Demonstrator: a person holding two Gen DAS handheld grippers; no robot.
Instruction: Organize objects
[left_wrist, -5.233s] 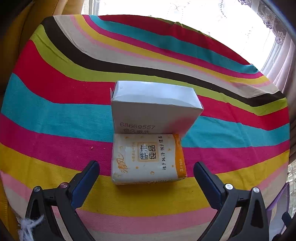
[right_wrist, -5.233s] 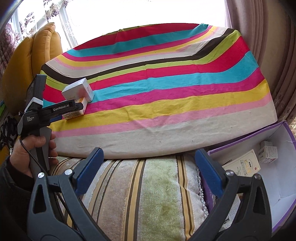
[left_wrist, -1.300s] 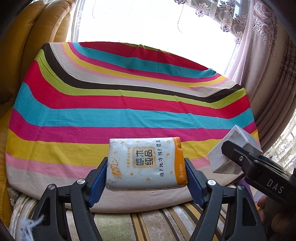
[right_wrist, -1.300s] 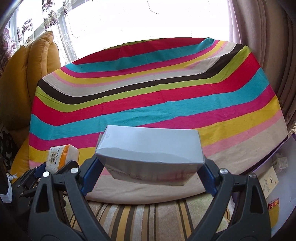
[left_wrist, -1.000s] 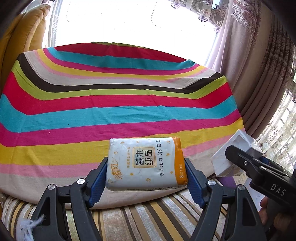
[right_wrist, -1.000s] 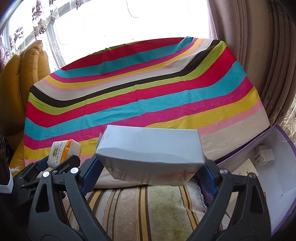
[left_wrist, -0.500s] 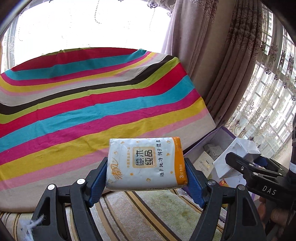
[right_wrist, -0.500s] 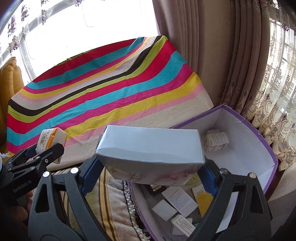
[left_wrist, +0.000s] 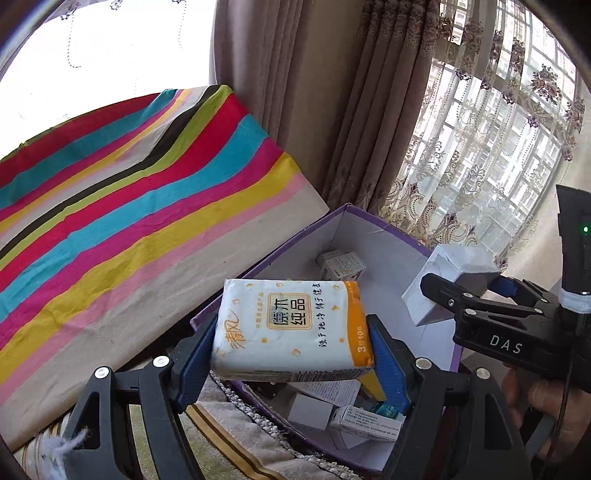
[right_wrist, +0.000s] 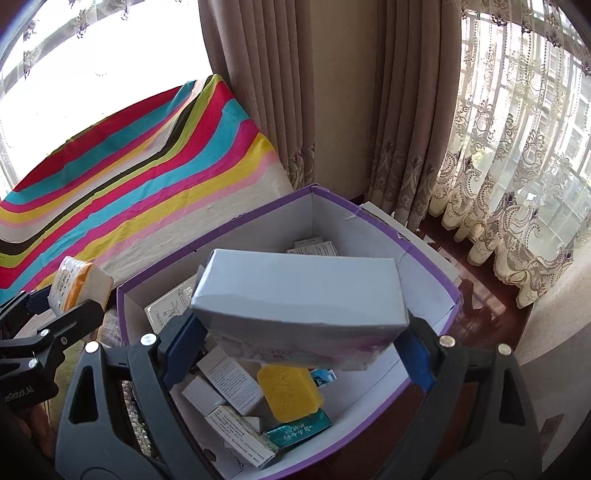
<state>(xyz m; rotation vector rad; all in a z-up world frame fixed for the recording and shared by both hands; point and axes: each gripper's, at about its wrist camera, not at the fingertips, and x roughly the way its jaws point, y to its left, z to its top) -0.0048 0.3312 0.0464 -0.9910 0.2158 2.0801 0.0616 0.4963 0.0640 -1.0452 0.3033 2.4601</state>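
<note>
A: Where's the tissue pack (left_wrist: 291, 328) now?
B: Clamped in the left tongs (left_wrist: 291, 354), now carried off the striped tabletop (left_wrist: 129, 206) to the purple box's (right_wrist: 424, 254) near rim. The right tongs (right_wrist: 295, 339) grip the white carton (right_wrist: 299, 295) over it.
A: So both are ready to drop?
B: Probably. Only the right view shows the yellow sponge (right_wrist: 290, 391) and teal packet (right_wrist: 299, 430) beneath.

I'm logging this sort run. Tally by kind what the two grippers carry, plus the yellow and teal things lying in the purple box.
tissue pack: 1, in the left gripper
white box: 1, in the right gripper
yellow sponge: 1
teal packet: 1
Total: 4
</note>
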